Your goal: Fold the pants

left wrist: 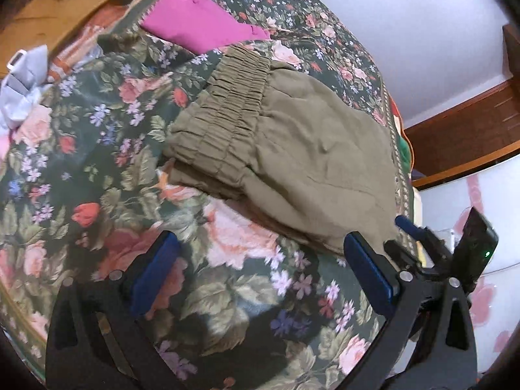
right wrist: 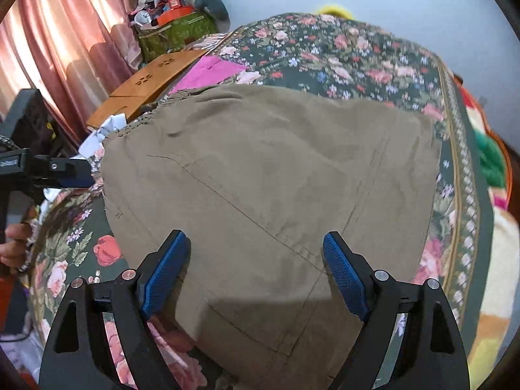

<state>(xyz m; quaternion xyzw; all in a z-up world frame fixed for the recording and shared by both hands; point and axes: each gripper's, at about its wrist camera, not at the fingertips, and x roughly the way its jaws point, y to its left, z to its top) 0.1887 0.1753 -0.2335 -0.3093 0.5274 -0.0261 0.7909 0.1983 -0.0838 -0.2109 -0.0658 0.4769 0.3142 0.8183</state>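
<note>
Pants folded on the floral bed cover

Pants point(left wrist: 292, 149) in olive lie folded in a compact stack on the floral bed cover point(left wrist: 107, 149). Left of the pants, the left hand-held gripper point(left wrist: 260, 256) hovers over the cover, jaws spread wide, gripping nothing. Above the pants' near end, the right hand-held gripper point(right wrist: 256, 253) is likewise spread wide and empty. Beyond the pants' waistband lies a magenta cloth point(left wrist: 198, 22).
</note>
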